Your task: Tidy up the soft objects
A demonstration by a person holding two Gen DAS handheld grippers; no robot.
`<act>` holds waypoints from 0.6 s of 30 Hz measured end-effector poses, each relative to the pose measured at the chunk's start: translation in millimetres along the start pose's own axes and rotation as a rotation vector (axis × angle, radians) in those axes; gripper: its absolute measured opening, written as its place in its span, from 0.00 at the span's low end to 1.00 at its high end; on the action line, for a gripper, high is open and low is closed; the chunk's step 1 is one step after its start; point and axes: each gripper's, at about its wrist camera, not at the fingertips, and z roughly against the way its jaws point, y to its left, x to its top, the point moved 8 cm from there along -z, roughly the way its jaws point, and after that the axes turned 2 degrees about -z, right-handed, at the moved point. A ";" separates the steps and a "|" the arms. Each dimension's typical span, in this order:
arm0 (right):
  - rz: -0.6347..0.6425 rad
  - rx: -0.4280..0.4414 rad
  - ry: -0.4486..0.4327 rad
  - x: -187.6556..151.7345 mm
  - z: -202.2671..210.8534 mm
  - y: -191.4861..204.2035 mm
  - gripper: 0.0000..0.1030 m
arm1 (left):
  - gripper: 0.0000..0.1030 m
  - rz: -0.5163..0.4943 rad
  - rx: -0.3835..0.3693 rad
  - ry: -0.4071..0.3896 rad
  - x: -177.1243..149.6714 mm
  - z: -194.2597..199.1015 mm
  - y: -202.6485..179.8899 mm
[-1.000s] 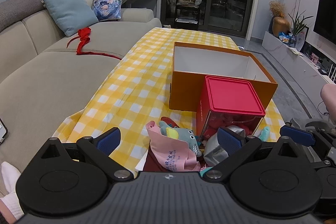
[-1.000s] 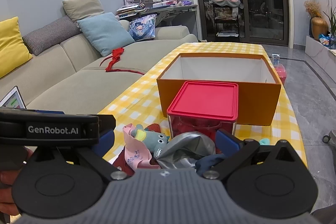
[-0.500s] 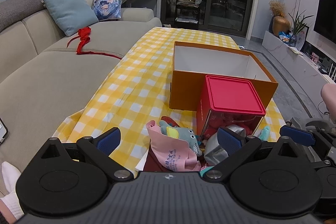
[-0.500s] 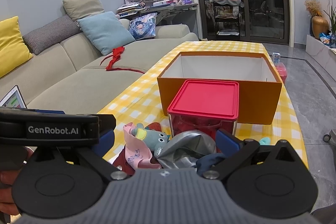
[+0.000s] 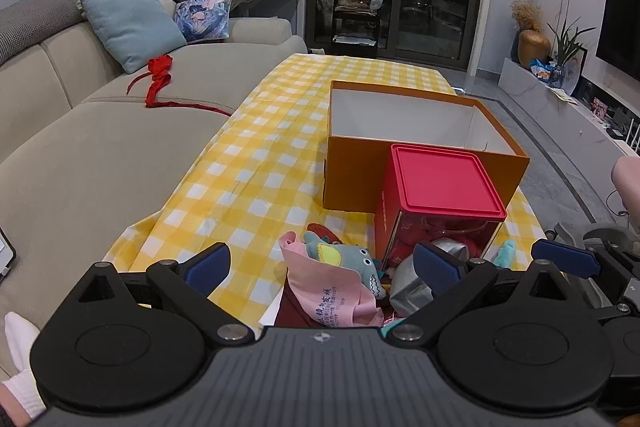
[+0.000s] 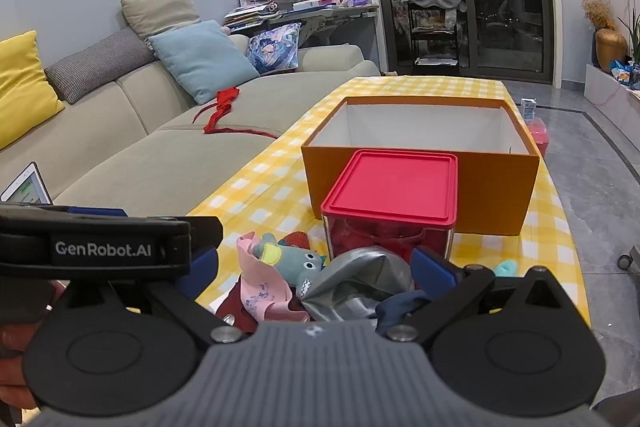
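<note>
Left gripper [image 5: 322, 265] held level and low, jaws spread wide, nothing between them. Right gripper [image 6: 316, 269] just beside it, same heading, jaws also wide apart and empty. Hand [image 6: 12, 359] grips left unit from behind.

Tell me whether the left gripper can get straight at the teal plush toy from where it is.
Probably yes. The left gripper is open, and the teal plush toy lies on top of the pile between its fingers, tucked in the pink cloth. Nothing covers it; the red-lidded container stands just beside.
</note>
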 end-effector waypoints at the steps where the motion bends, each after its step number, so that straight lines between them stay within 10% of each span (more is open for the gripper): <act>1: -0.002 0.002 0.003 -0.4 -0.3 0.4 0.97 | 1.00 0.000 0.000 0.002 -0.8 0.0 0.4; 18: -0.082 0.049 0.035 -1.9 -5.2 -4.4 0.97 | 1.00 -0.070 -0.023 0.010 10.3 1.9 -3.4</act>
